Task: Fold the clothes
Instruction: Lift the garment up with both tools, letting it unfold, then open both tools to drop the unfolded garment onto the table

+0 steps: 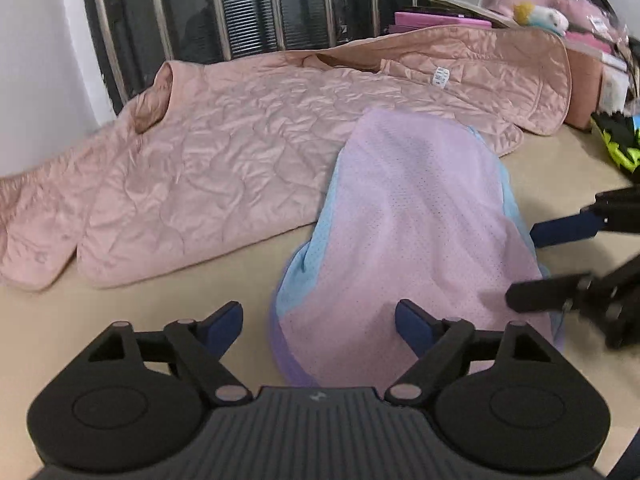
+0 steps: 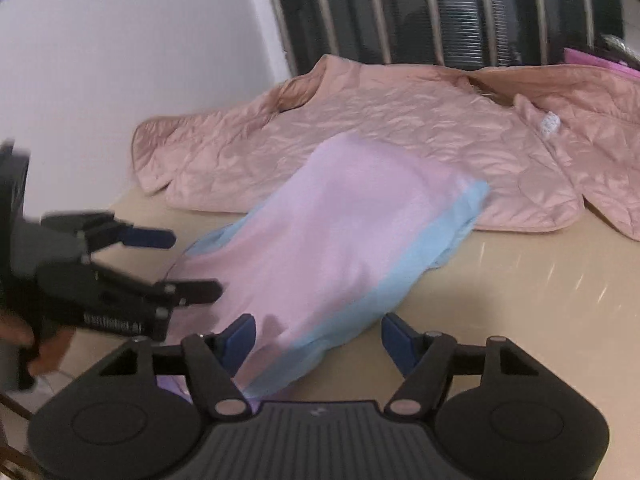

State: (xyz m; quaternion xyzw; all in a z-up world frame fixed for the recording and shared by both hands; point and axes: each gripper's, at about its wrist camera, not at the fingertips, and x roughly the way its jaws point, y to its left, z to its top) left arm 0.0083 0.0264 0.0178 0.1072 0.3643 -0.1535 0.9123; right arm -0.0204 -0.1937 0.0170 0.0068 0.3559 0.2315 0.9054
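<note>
A pink mesh garment with light blue edges (image 1: 420, 224) lies folded on the beige table; it also shows in the right wrist view (image 2: 328, 236). My left gripper (image 1: 319, 326) is open over its near left corner, holding nothing. My right gripper (image 2: 318, 340) is open over its near right edge, empty. The right gripper also shows in the left wrist view (image 1: 524, 264) at the garment's right side, and the left gripper shows in the right wrist view (image 2: 196, 264) at the garment's left side. A quilted pink jacket (image 1: 240, 152) lies spread behind, partly under the mesh garment.
A white wall (image 2: 120, 60) and a dark slatted shutter (image 1: 248, 4) stand behind the table. Pink boxes and books (image 1: 440, 20), a soft toy (image 1: 540, 16) and a black and neon green item (image 1: 620, 144) sit at the back right. Bare table (image 2: 520, 280) lies right of the garment.
</note>
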